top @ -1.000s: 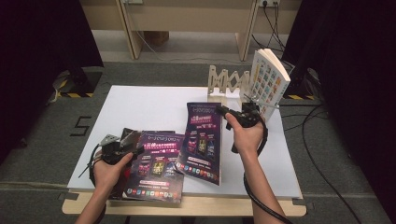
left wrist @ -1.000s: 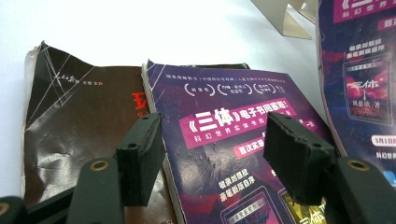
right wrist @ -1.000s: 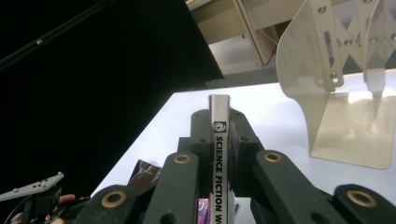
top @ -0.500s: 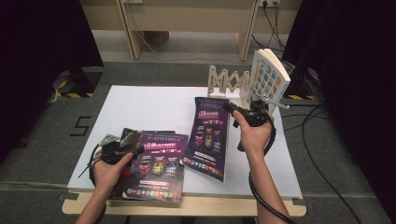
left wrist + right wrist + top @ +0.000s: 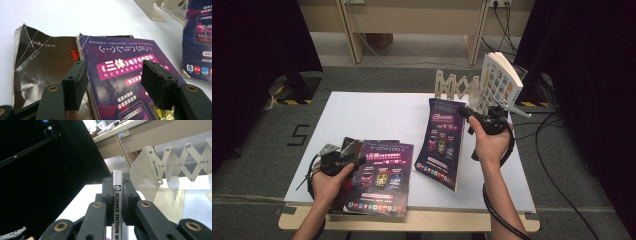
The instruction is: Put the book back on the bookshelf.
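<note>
A purple magazine (image 5: 442,142) hangs tilted above the table, its lower edge near the tabletop. My right gripper (image 5: 464,112) is shut on its spine near the top; the right gripper view shows the white spine (image 5: 117,195) clamped between the pads of that gripper (image 5: 117,187). At the front left a second purple magazine (image 5: 382,177) lies flat on a dark brown one (image 5: 347,145). My left gripper (image 5: 354,159) rests low at their left edge, open. In its own view the jaws of the left gripper (image 5: 113,82) straddle the purple cover (image 5: 120,57), with nothing pinched.
A wooden accordion book rack (image 5: 457,85) stands at the back of the white table (image 5: 377,112), with a white book (image 5: 497,85) leaning at its right end. The rack's dividers (image 5: 172,162) sit just ahead of the held spine. Cables trail on the floor at right.
My right hand has carried the held magazine to the right and slightly up, toward the rack. The left hand and its stack have stayed put.
</note>
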`<state>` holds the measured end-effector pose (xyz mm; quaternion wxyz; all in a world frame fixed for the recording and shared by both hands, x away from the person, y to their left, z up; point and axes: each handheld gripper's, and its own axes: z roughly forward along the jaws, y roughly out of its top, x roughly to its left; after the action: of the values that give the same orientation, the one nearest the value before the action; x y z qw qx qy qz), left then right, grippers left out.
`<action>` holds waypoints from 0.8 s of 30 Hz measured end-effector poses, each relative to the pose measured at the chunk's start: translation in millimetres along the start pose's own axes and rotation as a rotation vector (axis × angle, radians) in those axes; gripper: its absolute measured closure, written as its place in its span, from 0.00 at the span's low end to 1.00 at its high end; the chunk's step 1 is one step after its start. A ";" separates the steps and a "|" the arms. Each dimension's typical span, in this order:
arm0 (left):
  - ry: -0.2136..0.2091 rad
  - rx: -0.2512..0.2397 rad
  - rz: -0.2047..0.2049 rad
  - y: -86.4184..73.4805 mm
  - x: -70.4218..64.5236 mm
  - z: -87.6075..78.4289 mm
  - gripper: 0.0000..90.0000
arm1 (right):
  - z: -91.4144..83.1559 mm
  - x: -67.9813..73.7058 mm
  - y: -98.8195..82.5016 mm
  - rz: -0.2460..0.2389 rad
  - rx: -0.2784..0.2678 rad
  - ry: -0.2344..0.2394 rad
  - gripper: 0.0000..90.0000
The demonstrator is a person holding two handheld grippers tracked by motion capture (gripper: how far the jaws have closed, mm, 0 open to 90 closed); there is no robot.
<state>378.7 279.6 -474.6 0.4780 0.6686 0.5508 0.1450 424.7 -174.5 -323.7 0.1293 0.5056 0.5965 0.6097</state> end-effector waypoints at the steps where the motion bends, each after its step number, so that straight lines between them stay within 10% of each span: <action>1: 0.000 0.000 0.000 -0.1 -0.1 0.1 0.41 | -1.3 -0.6 0.9 -0.004 -0.003 0.001 0.93; 24: 0.002 0.004 0.003 -1.1 -0.2 1.3 0.41 | -24.6 -6.7 20.2 -0.019 -0.098 -0.047 0.93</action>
<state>378.9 278.8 -476.0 0.4758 0.6702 0.5507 0.1453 417.8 -199.4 -304.0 0.1735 0.5073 0.5675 0.6249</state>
